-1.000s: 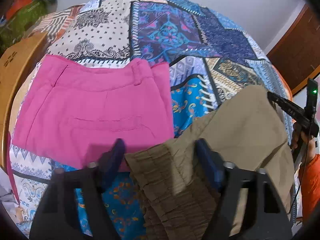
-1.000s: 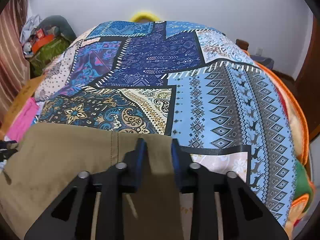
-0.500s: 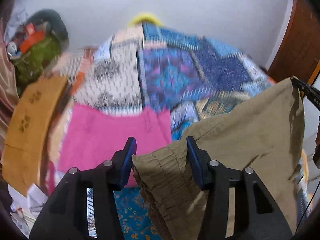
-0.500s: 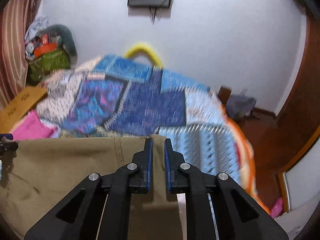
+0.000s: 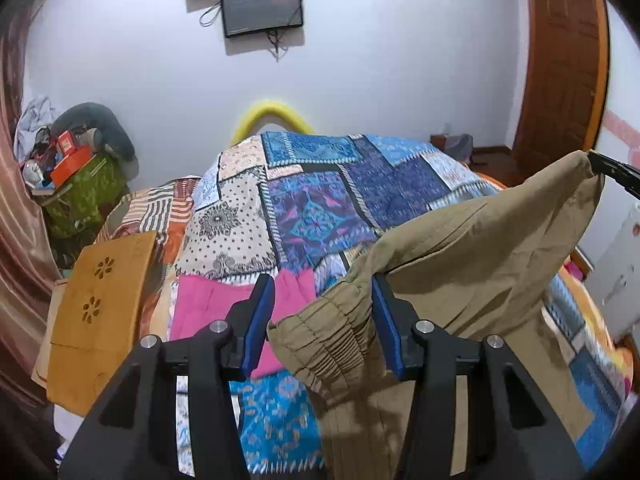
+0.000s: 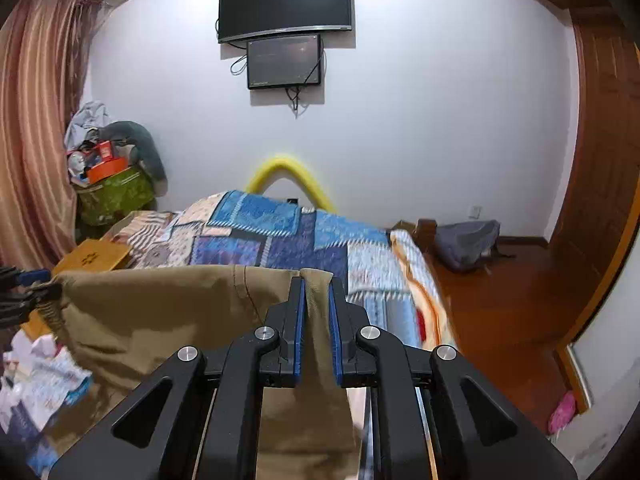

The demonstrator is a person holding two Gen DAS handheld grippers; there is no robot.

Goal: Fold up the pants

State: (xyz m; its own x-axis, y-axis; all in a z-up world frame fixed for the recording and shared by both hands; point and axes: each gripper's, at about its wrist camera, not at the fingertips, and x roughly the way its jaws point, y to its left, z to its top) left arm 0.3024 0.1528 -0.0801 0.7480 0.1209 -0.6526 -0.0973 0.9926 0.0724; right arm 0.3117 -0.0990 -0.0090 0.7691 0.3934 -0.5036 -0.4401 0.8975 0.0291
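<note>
- Left gripper [image 5: 322, 322] grasps the khaki cotton pants [image 5: 472, 248] by the gathered waistband, suspending them.
- Right gripper [image 6: 316, 312] clenched on the opposite corner, stretching the fabric taut for folding.

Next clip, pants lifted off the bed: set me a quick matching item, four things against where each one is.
Things:
1. khaki pants
2. pink garment
3. wooden board
4. screens

Places:
A. flat on the quilt
B. on the wall
C. leaning at the bed's left edge
D. hanging between the left gripper and right gripper

Pairs: 1-D, 2-A, 3-C, 4-B
</note>
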